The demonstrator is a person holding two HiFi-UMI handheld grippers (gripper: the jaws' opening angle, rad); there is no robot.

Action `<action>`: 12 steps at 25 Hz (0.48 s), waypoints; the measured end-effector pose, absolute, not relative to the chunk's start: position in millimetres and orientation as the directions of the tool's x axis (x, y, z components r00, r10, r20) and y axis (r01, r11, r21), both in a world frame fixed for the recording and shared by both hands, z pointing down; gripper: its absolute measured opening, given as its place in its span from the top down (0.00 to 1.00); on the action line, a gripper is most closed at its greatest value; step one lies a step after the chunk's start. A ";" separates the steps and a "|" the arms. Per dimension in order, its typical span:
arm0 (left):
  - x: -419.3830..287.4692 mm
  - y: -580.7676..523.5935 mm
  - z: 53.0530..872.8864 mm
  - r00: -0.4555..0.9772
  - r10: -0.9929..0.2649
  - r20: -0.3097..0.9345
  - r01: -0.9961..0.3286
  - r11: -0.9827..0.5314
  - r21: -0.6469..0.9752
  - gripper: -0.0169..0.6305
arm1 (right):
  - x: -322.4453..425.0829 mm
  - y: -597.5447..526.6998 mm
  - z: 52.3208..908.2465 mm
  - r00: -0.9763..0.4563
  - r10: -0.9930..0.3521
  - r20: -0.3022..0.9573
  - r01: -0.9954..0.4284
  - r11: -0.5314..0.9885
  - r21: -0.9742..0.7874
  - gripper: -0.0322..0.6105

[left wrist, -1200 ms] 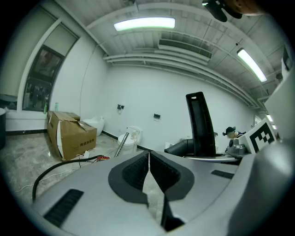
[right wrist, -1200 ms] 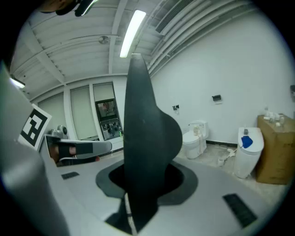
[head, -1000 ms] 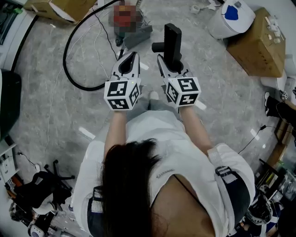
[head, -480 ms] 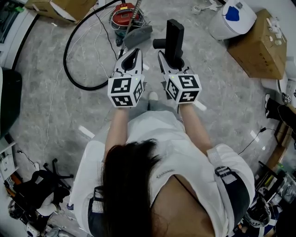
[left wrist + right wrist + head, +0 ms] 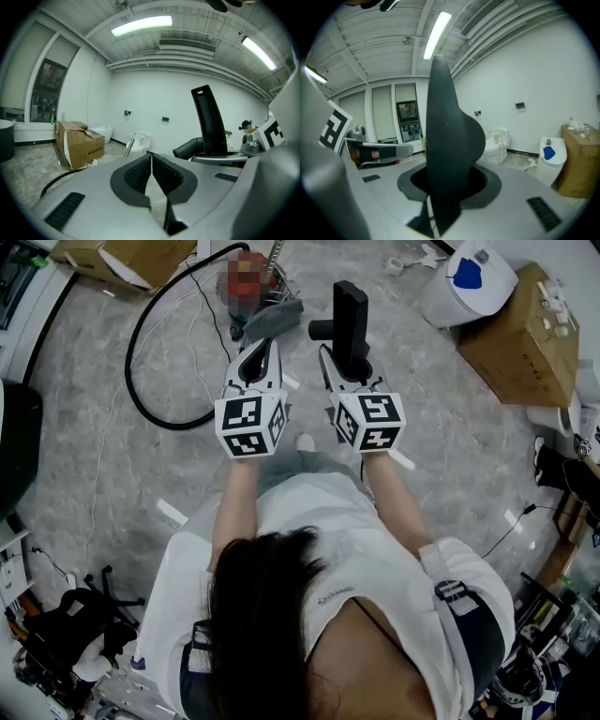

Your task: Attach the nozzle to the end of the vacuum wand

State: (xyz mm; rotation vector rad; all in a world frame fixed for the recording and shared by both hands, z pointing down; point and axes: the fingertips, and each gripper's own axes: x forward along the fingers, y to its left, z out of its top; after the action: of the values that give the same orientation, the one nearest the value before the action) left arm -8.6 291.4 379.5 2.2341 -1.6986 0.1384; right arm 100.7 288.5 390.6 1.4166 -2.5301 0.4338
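Grey marbled floor (image 5: 103,456) spreads under everything. A cardboard box (image 5: 520,329) sits at the right, with a white round appliance (image 5: 469,277) just beside it. A 2nd, flatter box (image 5: 108,257) lies at the top left. A black hose (image 5: 141,381) loops over the floor, left of and beyond the left gripper (image 5: 262,351). A grey wedge-shaped vacuum part (image 5: 274,317) lies just past that gripper's tip.

The 2 grippers sit side by side, near each other. The left gripper's jaws are closed together on nothing. The right gripper (image 5: 343,360) has its jaws clamped on the black nozzle (image 5: 351,315), which stands upright with a side stub pointing toward the left gripper. The nozzle blocks the middle of the right gripper view.
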 end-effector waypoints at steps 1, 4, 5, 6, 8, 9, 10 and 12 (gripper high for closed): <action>-7.9 289.5 379.4 0.282 -0.920 0.273 -0.952 -0.233 0.198 0.96 | 102.1 286.5 390.3 -0.515 -0.795 0.320 -0.856 0.495 -0.148 0.73; -6.1 282.2 378.3 0.277 -0.921 0.274 -0.955 -0.234 0.180 0.96 | 103.7 279.6 391.2 -0.512 -0.798 0.317 -0.858 0.493 -0.146 0.73; -5.8 279.4 377.8 0.276 -0.921 0.274 -0.957 -0.236 0.170 0.96 | 103.4 277.6 393.0 -0.510 -0.799 0.318 -0.859 0.489 -0.150 0.73; -6.1 276.5 377.5 0.276 -0.921 0.274 -0.958 -0.238 0.162 0.96 | 102.5 275.5 395.3 -0.508 -0.800 0.320 -0.861 0.485 -0.155 0.73; -8.0 271.0 377.8 0.272 -0.922 0.275 -0.959 -0.236 0.155 0.96 | 99.6 270.8 399.9 -0.509 -0.796 0.328 -0.861 0.482 -0.165 0.73; -9.2 268.2 378.6 0.270 -0.923 0.275 -0.960 -0.234 0.156 0.96 | 98.0 268.0 401.3 -0.510 -0.794 0.331 -0.860 0.483 -0.165 0.73; -10.4 265.0 379.9 0.269 -0.923 0.276 -0.960 -0.232 0.157 0.96 | 96.7 264.5 402.0 -0.510 -0.793 0.332 -0.860 0.485 -0.162 0.73; -12.9 257.4 383.6 0.270 -0.921 0.282 -0.959 -0.232 0.160 0.96 | 94.4 255.5 402.6 -0.508 -0.794 0.335 -0.861 0.483 -0.160 0.73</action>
State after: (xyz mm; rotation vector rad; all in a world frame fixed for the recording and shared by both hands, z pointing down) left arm -12.9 257.4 383.6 2.2455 -1.7246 0.1833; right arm 94.4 255.5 402.6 1.4244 -2.5137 0.4554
